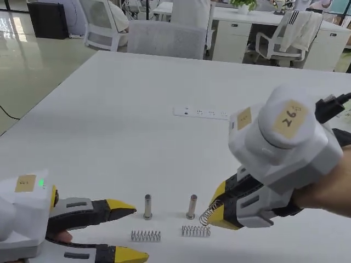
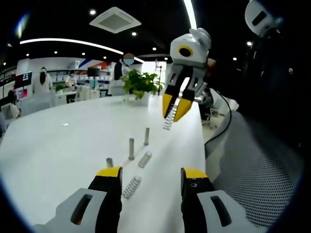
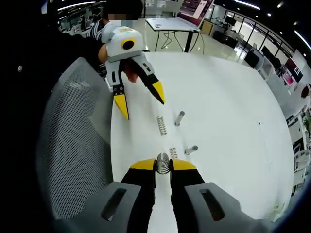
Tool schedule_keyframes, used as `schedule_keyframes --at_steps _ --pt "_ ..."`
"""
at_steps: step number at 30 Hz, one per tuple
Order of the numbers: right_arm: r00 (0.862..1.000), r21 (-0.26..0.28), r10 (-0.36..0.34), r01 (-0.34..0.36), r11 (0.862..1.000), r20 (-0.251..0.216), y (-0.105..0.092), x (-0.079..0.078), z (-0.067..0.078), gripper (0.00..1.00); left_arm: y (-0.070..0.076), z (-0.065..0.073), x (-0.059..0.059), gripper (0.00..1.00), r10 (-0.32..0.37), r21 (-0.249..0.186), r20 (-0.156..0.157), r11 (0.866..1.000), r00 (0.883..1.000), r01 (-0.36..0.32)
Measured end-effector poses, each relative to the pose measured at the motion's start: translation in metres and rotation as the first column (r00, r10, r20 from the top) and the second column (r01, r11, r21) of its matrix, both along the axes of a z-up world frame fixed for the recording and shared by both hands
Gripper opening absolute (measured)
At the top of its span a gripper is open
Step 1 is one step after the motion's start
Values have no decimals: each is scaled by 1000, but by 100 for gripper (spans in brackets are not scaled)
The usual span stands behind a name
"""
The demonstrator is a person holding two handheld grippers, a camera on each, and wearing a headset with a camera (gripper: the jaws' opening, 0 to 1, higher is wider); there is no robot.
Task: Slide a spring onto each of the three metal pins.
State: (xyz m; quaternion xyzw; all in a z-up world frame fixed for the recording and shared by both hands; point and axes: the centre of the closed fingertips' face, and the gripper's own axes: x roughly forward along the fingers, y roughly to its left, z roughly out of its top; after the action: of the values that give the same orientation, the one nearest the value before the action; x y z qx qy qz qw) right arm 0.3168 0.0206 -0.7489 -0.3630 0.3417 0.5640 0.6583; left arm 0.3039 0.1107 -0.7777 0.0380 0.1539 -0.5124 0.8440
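Observation:
Two metal pins (image 1: 147, 206) (image 1: 191, 206) stand upright on the white table (image 1: 137, 126). A third, shorter-looking pin (image 2: 110, 161) shows just beyond my left jaw. Two loose springs (image 1: 145, 235) (image 1: 196, 230) lie flat in front of the pins. My right gripper (image 1: 215, 213) is shut on a third spring (image 1: 208, 212), held tilted just right of the right-hand pin; the spring's end (image 3: 163, 162) sticks out between the jaws. My left gripper (image 1: 130, 230) stands open at the table's near left, empty, beside the left spring.
A white power strip (image 1: 200, 113) lies further back on the table. Office chairs (image 1: 164, 38) and desks stand beyond the far edge. A mesh chair back (image 3: 73, 141) is close behind the near edge.

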Motion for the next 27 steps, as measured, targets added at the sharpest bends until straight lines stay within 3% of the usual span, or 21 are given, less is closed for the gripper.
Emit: schedule_keyframes --at_steps 8,16,24,27 --pt "999 -12 -38 38 999 9 -16 12 5 8 5 -4 2 48 43 9 6 999 999 -43" --pt "995 -54 -93 94 994 31 -43 35 8 8 4 -4 3 51 64 8 11 998 998 -64" --pt "992 -124 -122 126 984 42 -61 57 -2 8 2 -6 2 54 68 8 9 998 998 -68" --pt "992 -127 -121 123 984 22 -61 61 -7 8 1 -7 1 54 67 10 4 998 998 -67"
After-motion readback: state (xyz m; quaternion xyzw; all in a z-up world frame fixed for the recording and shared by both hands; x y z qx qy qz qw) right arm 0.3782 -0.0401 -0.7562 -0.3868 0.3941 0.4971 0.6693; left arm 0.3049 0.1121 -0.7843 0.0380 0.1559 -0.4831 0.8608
